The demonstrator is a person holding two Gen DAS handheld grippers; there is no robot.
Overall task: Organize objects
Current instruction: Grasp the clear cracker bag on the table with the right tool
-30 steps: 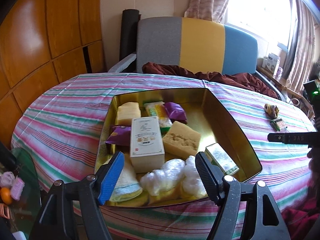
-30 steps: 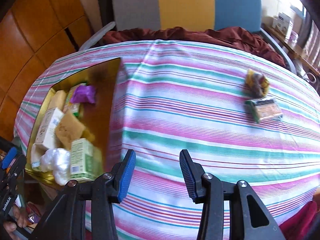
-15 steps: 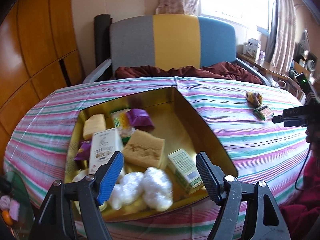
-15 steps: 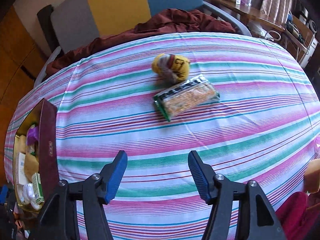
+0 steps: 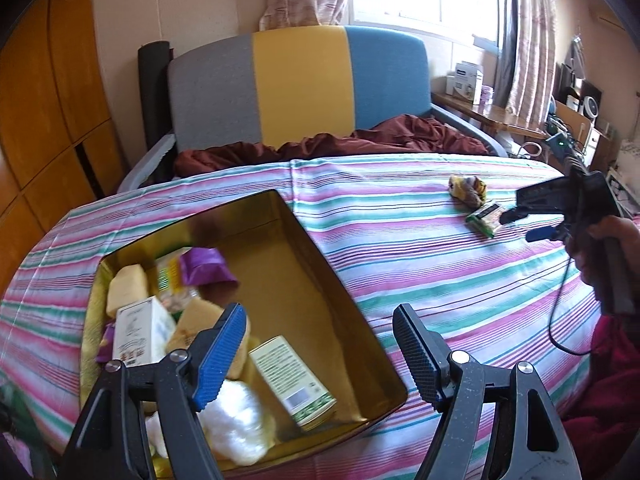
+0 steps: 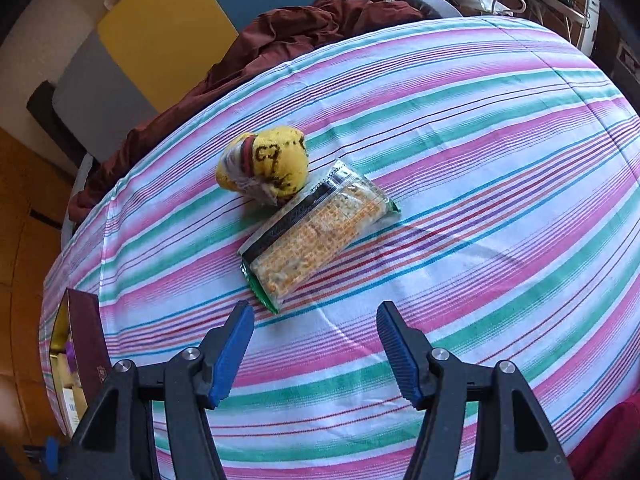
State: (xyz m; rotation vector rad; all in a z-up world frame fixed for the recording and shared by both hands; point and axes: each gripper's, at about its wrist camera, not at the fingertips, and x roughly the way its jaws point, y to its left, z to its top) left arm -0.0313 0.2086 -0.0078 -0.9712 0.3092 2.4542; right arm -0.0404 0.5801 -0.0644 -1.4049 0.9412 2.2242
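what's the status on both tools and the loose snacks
Left tool open, empty, over the tin. Right tool open, empty, short of the cracker pack. Yellow bundle touching the pack. Nothing in the way.

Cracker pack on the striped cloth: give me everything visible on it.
The cracker pack is a long flat packet of clear film with green crimped ends and a black strip along one side; pale orange square crackers show through in rows. It looks sealed and full. It lies flat and diagonal on the striped cloth, its far end against or very near the yellow wrapped bundle. The right tool stands open just short of its near end, not touching it. It lies well apart from the gold tin.
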